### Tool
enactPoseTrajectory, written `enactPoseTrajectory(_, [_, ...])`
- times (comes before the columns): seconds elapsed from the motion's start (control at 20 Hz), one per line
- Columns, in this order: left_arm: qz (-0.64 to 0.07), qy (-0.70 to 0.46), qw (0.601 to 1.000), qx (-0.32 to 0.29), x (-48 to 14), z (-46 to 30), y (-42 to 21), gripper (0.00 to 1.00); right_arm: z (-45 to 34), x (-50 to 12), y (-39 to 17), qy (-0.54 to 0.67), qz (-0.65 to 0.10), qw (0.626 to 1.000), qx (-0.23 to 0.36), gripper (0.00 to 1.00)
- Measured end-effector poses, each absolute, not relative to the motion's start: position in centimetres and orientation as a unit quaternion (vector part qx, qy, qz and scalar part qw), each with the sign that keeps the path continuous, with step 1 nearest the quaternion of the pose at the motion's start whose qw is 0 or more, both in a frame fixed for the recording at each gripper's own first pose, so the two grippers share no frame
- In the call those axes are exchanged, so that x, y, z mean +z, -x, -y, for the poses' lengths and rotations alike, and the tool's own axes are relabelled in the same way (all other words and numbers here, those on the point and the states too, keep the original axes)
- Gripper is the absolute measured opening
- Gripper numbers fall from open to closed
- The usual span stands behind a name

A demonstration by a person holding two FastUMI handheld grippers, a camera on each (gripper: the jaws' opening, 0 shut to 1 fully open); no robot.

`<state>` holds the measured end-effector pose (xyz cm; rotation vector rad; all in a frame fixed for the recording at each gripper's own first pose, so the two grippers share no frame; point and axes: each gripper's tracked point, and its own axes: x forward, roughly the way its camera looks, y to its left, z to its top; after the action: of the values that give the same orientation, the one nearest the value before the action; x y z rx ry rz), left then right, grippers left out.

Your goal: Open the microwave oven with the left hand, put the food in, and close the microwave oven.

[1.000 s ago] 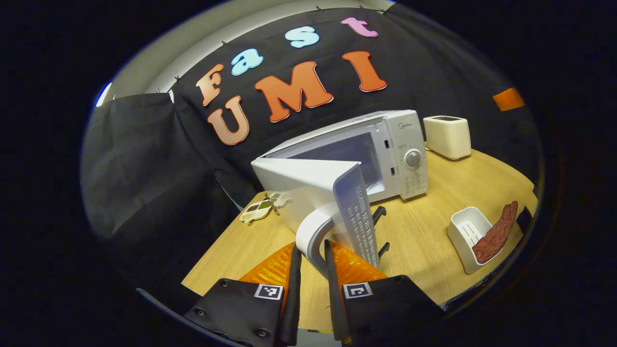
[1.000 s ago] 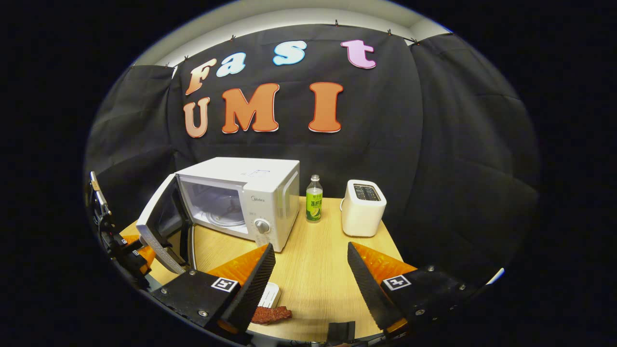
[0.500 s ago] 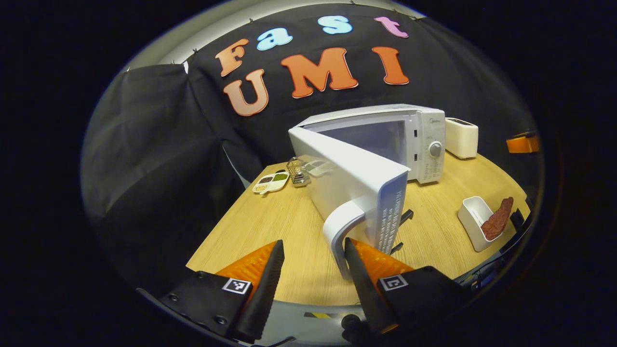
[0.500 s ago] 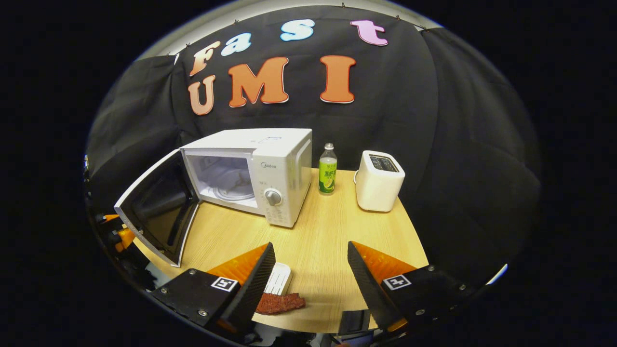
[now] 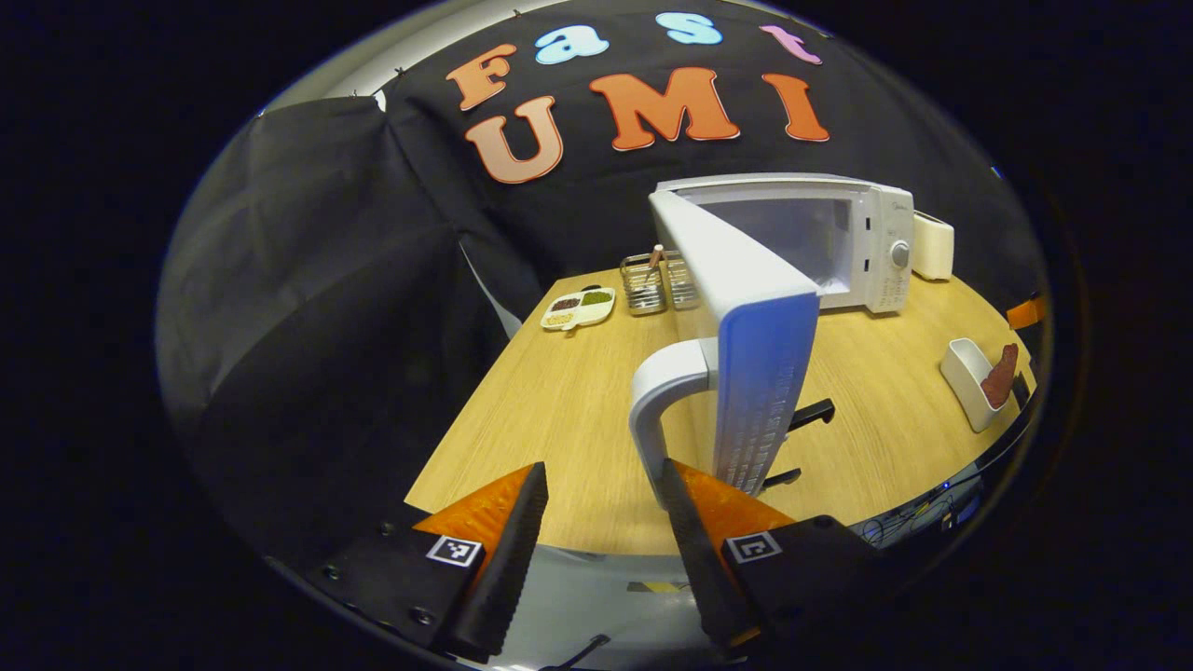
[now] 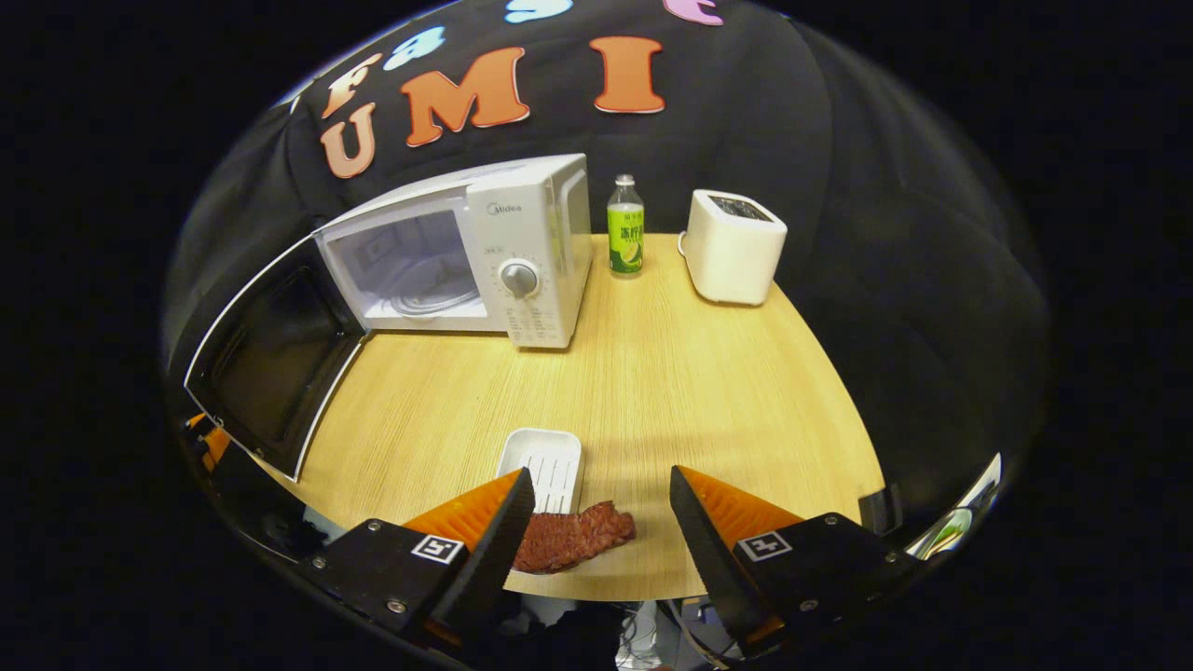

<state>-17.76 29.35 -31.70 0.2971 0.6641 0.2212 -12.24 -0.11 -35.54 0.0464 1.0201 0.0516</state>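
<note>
Table (image 6: 708,373) carries the microwave (image 6: 522,242) at the back; its door (image 5: 746,308) now stands swung far out, much wider than a sec ago, cavity fully exposed in the right gripper view. Door handle (image 5: 657,391) is free: the left gripper (image 5: 601,508), which was clamped on it a sec ago, has let go and its jaws stand wide apart, one finger just beside the handle's lower end. So opening step looks done; loading is next.

Toaster (image 6: 733,247) and drink bottle (image 6: 625,228) sit right of the microwave, condiment dish (image 5: 578,308) and wire rack (image 5: 657,284) to its left.

Right gripper (image 6: 601,508) has tipped down twd the near edge, jaws wide, empty, hovering over the food: white tray (image 6: 545,461) w/ meat slab (image 6: 573,539) hanging off its near end. Probably lining up a grab.
</note>
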Motion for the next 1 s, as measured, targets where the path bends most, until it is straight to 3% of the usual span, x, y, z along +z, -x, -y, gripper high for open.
enactPoseTrajectory(0.05, [-0.328,-0.141,0.927,0.113,-31.8,-30.4,17.9,0.75,0.3,-36.3,12.7,-0.028,-0.497,0.867,0.015,0.9])
enactPoseTrajectory(0.45, [-0.344,-0.128,0.923,0.116,-32.4,-33.9,17.3,0.75,0.6,-41.0,14.5,-0.115,-0.547,0.829,-0.033,0.8])
enactPoseTrajectory(0.5, [-0.346,-0.128,0.922,0.12,-32.3,-34.0,17.3,0.82,0.6,-41.0,14.6,-0.137,-0.547,0.825,-0.036,0.78])
enactPoseTrajectory(0.55, [-0.347,-0.128,0.921,0.124,-32.3,-34.1,17.5,0.75,0.3,-41.3,14.6,-0.164,-0.549,0.818,-0.038,0.76])
enactPoseTrajectory(0.75, [-0.363,-0.111,0.916,0.133,-32.8,-34.1,18.7,0.75,-1.0,-42.1,14.8,-0.267,-0.553,0.788,-0.044,0.59])
enactPoseTrajectory(0.8, [-0.364,-0.108,0.914,0.143,-32.7,-34.3,19.3,0.84,-1.2,-42.2,14.8,-0.28,-0.55,0.785,-0.044,0.49])
enactPoseTrajectory(0.85, [-0.365,-0.107,0.912,0.156,-32.7,-34.7,19.8,0.75,-1.5,-42.2,14.6,-0.291,-0.548,0.783,-0.042,0.46])
enactPoseTrajectory(1.0, [-0.365,-0.098,0.905,0.195,-32.6,-36.6,20.7,0.75,-2.2,-41.5,14.0,-0.318,-0.537,0.781,-0.035,0.27])
